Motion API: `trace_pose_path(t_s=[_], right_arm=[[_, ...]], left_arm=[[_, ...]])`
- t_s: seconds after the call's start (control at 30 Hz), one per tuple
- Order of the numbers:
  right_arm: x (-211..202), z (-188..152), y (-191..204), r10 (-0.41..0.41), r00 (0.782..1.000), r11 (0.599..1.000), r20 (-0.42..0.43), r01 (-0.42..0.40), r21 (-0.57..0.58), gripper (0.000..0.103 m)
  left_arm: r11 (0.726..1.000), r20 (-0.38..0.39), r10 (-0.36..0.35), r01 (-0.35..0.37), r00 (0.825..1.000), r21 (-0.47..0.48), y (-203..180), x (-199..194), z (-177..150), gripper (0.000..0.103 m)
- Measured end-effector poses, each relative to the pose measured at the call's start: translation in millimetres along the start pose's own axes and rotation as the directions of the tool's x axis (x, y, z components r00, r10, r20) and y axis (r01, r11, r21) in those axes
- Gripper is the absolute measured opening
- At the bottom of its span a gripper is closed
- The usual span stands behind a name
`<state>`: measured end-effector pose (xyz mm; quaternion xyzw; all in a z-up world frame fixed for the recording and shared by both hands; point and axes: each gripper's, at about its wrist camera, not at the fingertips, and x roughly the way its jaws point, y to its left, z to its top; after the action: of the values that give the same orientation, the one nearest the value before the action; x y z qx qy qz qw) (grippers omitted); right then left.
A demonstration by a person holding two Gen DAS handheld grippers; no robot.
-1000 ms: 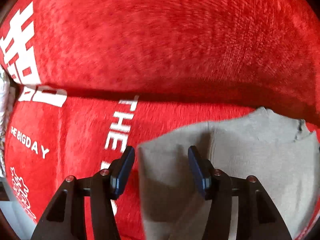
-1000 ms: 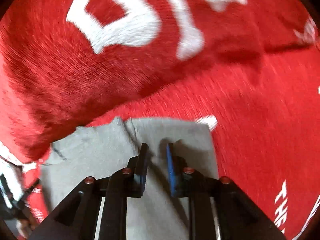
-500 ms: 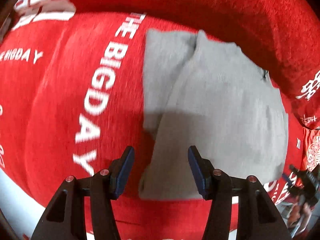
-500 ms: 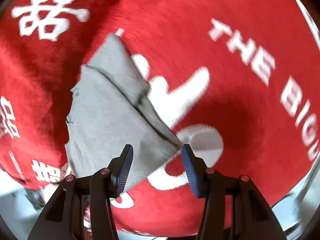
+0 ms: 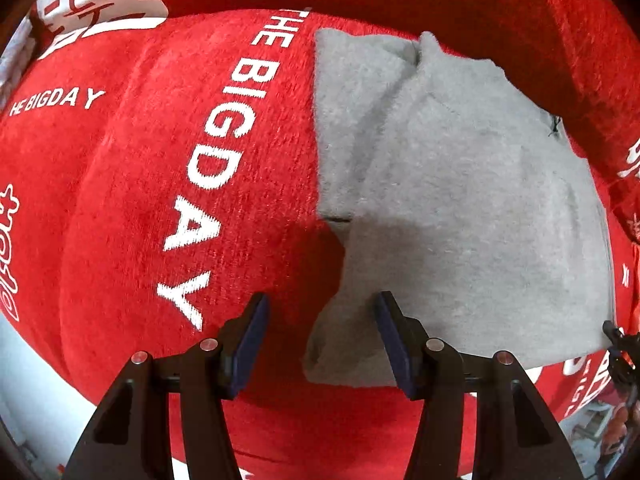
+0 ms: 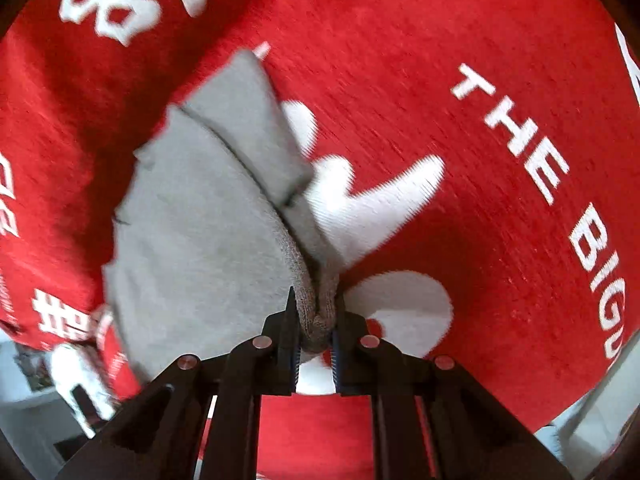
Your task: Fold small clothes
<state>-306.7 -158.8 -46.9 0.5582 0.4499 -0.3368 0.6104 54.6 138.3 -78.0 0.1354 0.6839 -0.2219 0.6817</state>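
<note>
A small grey knit garment (image 5: 460,200) lies partly folded on a red blanket (image 5: 140,220) with white lettering. My left gripper (image 5: 320,336) is open, its jaws either side of the garment's near corner, just above it. In the right wrist view the same grey garment (image 6: 200,232) spreads up and left. My right gripper (image 6: 314,324) is shut on the garment's near ribbed edge, which bunches between the pads.
The red blanket (image 6: 480,240) covers the whole surface and bulges in folds at the back. Its near edge drops to a pale floor (image 5: 24,380). A black tool (image 5: 620,352) shows at the far right of the left wrist view.
Both grippers pulled back from the far edge to the near side of the garment. My right gripper opened, then closed on the garment's near edge. The left stayed open.
</note>
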Motion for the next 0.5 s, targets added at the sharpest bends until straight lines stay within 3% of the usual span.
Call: trace_pose_path(t_s=[0.2, 0.3, 0.4, 0.5], right_arm=[[-9, -3, 6, -0.064, 0.998, 0.998, -0.009, 0.064, -0.001, 0.016], [-28, -2, 16, -0.068, 0.997, 0.997, 0.035, 0.068, -0.021, 0.017], [-41, 3, 36, -0.061, 0.994, 0.993, 0.095, 0.070, -0.091, 0.016], [-37, 14, 63, -0.021, 0.994, 0.986, 0.111, 0.039, -0.161, 0.016]], left_arm=[[0.998, 0.014, 0.026, -0.027, 1.000, 0.060, -3, -1, -14, 0.057], [0.998, 0.022, 0.021, -0.022, 1.000, 0.061, 3, -15, -11, 0.056], [0.997, 0.062, -0.031, 0.026, 0.998, 0.074, 0, -33, 2, 0.037], [0.989, 0.111, -0.116, 0.105, 0.987, 0.103, -12, -47, 25, 0.037]])
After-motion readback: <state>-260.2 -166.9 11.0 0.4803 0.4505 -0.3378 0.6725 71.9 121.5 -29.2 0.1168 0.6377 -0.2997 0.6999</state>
